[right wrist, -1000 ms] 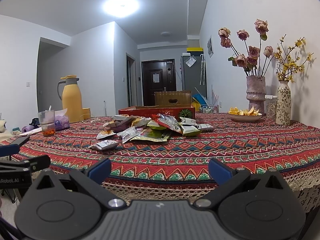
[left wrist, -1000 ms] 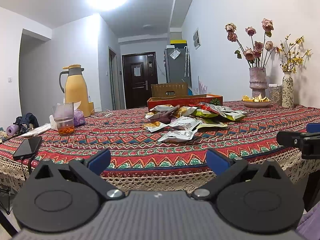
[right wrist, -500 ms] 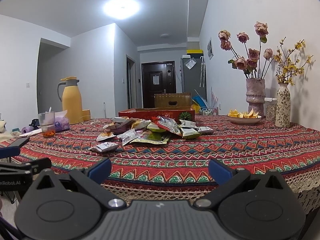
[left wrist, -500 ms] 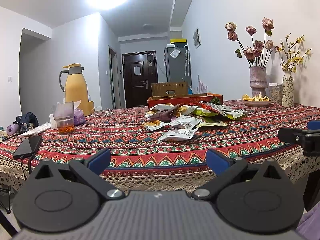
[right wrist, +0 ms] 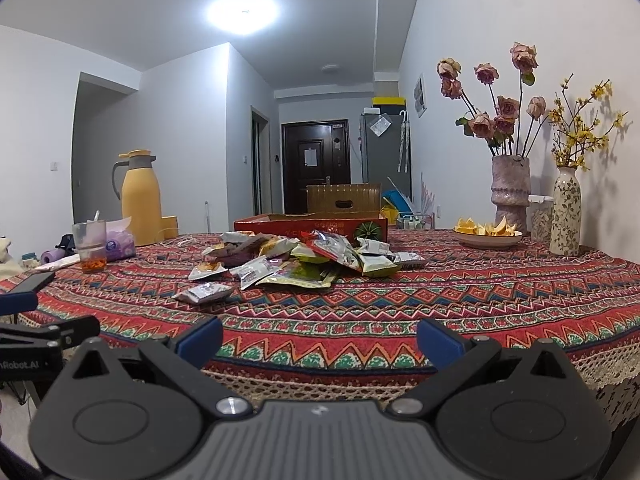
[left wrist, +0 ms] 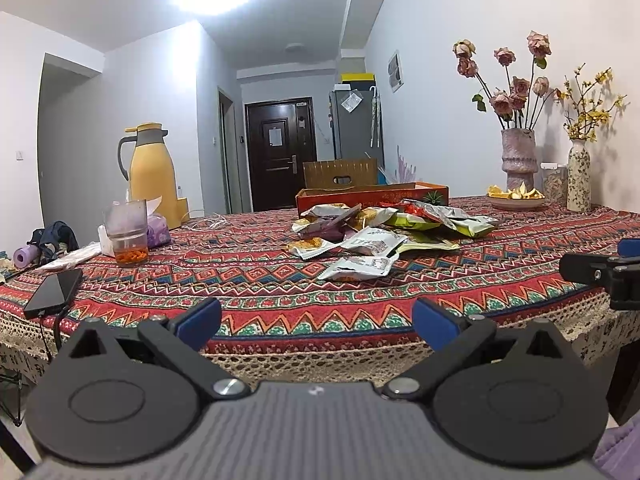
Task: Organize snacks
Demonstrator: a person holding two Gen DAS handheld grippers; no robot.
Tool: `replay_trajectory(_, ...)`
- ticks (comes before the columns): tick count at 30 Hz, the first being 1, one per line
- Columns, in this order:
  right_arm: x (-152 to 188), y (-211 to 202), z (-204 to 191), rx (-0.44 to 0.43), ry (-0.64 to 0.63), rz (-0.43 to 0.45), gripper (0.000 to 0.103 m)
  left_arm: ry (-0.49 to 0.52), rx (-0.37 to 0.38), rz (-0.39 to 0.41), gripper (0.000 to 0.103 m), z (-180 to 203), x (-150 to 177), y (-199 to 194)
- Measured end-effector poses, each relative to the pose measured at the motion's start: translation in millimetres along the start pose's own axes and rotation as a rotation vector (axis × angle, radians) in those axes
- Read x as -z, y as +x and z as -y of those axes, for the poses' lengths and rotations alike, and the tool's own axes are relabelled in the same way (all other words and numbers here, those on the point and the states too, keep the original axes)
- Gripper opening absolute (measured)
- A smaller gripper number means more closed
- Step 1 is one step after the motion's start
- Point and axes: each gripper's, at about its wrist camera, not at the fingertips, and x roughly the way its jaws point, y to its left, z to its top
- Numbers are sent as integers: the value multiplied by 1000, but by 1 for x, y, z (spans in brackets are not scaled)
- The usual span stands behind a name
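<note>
Several snack packets lie in a loose pile [left wrist: 384,228] [right wrist: 296,258] in the middle of a table with a red patterned cloth [left wrist: 280,280] [right wrist: 440,304]. A silver packet [left wrist: 360,269] [right wrist: 204,292] lies nearest the front edge. Behind the pile stands a shallow red cardboard box [left wrist: 372,197] [right wrist: 310,226]. My left gripper [left wrist: 316,320] is open and empty, held just short of the table's front edge. My right gripper [right wrist: 320,334] is open and empty too, at the same edge further right. Each gripper shows at the side of the other's view.
At the left stand a yellow thermos jug [left wrist: 150,174] [right wrist: 138,196], a plastic cup [left wrist: 128,232] [right wrist: 90,246] and a tissue pack [left wrist: 158,232]. A phone [left wrist: 54,292] lies by the left edge. Two flower vases [right wrist: 510,192] [right wrist: 565,210] and a fruit plate [right wrist: 488,236] stand at the right.
Both grippers have risen a little, so the table sits lower in each view. They stay open and empty. The snacks have not moved.
</note>
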Motion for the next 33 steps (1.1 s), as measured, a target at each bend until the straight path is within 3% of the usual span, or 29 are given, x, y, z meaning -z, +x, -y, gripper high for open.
replay_trajectory(8, -9, 18, 4, 31, 9, 3, 103, -42, -39, -33, 103, -9, -6, 21)
replay_trajectory(20, -25, 52, 10, 31, 34, -23, 103, -52, -18, -61, 103, -15, -15, 56)
replay_trajectory(27, -45, 98, -4, -113, 65, -153, 102, -51, -30, -91, 103, -41, -23, 92)
replay_trajectory(31, -58, 134, -24, -216, 81, -243, 102, -39, 0, -99, 103, -61, -30, 111)
replay_trajectory(33, -63, 155, -36, -271, 70, -288, 97, -24, 18, -98, 103, -71, -34, 118)
